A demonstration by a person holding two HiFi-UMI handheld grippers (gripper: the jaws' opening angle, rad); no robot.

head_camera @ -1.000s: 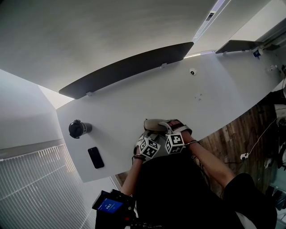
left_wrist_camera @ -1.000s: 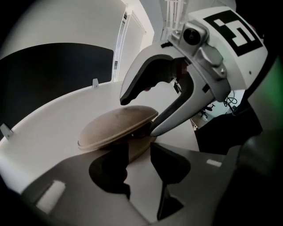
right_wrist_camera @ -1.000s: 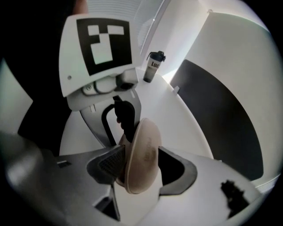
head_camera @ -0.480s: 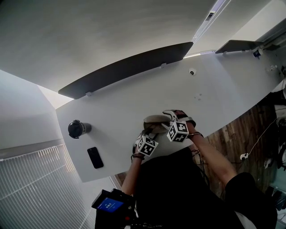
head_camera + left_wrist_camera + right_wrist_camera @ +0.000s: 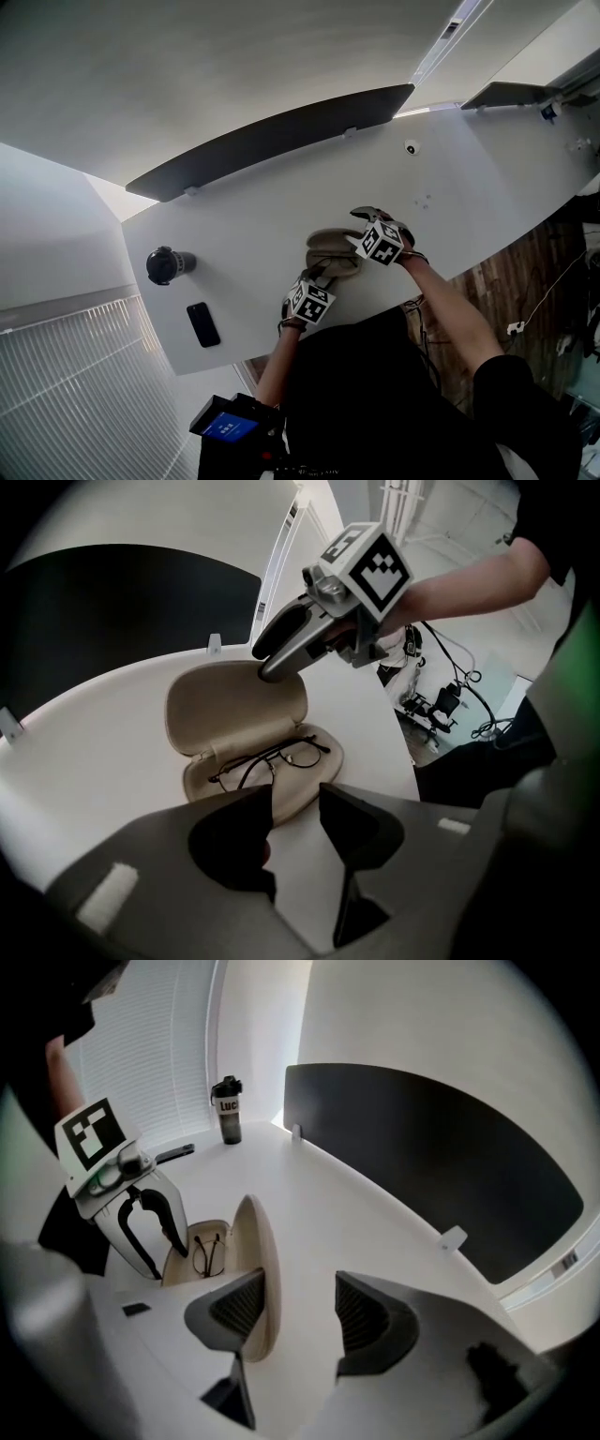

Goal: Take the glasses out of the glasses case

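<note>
With the glasses [image 5: 272, 761] lying in the open case [image 5: 234, 710], the empty left gripper [image 5: 296, 799], jaws apart, should pinch the bridge gently while the equally open right gripper [image 5: 300, 1283] steadies the case

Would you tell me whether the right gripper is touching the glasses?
Apart. The left gripper view shows the right gripper at the top edge of the open lid, with the glasses lying lower in the case.

Near rim of the glasses case [image 5: 234, 710] behind the left tool [image 5: 296, 810]; the bottle [image 5: 227, 1110]'s print only partly legible.
</note>
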